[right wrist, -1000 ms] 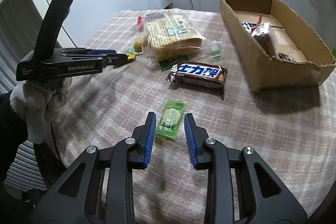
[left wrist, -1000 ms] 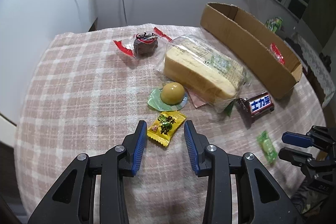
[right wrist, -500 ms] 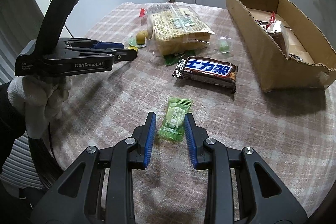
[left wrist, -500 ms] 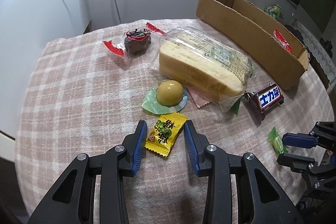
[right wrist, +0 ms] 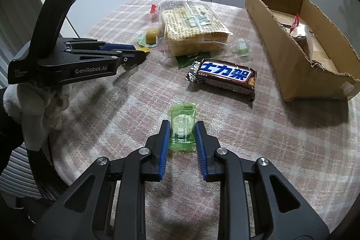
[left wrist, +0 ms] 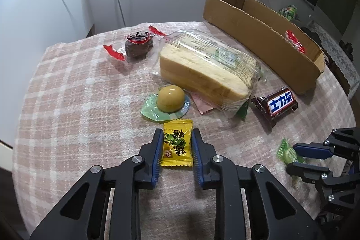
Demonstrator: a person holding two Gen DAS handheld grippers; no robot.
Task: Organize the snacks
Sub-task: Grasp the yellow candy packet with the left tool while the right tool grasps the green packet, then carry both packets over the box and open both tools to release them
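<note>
The left gripper has just been closing, and its blue pads are now pressed against both long edges of the yellow candy, which lies on the plaid cloth. A second ago the pads were spread well wider than the wrapper and the candy was only partly between the tips, turned askew; now it is seated squarely between them.

The right gripper has also been closing. Its pads are brought in against the sides of the green candy, which rests flat on the cloth. Earlier a clear gap was seen on each side of that wrapper.

The rest is unmoved: the egg in its green wrapper is found just beyond the yellow candy, with the bread behind it and the dark cake further back. The chocolate bar lies between the green candy and the box, in which a few wrapped snacks are held. A gloved hand is seen holding the left gripper in the right wrist view.
</note>
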